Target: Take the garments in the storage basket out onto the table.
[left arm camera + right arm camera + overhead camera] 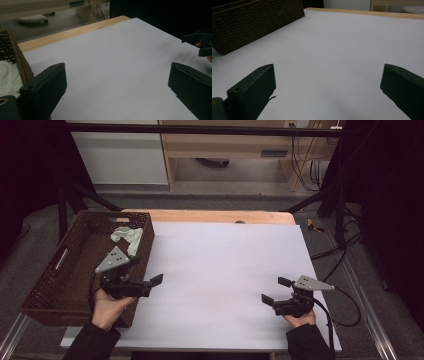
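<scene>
A brown wicker basket stands on the left end of the table, with a pale crumpled cloth in its far right corner. My left gripper is held beside the basket's right wall, open, with nothing between its jaws. In the left gripper view the left gripper looks across the white sheet, with the basket's wall and the cloth at the left. My right gripper rests low at the front right, open and holding nothing. The right gripper view has the right gripper facing the basket.
A white sheet covers most of the wooden table. Black frame bars and cables stand off the right side. The other gripper appears at the far right in the left gripper view.
</scene>
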### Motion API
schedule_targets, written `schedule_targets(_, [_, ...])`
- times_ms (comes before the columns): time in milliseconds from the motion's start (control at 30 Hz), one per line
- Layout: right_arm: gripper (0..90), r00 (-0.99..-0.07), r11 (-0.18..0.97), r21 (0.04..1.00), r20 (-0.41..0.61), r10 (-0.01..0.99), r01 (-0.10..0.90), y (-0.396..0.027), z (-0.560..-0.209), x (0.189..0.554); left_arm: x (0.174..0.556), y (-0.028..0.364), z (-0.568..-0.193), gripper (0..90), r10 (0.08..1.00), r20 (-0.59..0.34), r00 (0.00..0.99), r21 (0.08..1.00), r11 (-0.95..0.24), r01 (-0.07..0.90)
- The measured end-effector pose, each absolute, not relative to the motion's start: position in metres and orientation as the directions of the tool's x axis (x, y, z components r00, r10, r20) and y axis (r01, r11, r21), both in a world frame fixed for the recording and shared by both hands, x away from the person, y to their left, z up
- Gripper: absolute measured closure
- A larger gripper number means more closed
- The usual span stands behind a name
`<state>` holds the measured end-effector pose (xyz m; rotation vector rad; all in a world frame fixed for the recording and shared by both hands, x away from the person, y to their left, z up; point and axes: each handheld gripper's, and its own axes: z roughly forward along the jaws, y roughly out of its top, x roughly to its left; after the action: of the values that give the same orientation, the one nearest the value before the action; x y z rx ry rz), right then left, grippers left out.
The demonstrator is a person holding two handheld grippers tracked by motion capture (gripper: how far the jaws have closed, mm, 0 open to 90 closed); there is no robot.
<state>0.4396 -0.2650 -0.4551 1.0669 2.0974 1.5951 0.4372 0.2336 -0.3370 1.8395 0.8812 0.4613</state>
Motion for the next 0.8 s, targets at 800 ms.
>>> schedule_targets(800, [0.6, -0.677, 0.107, 0.92, 0.195, 0.709, 0.377, -0.265, -0.455, 0.44, 0.485, 0.286, -0.301, 1.4, 0.834, -0.061, 0.549, 0.899, -0.193, 0.392])
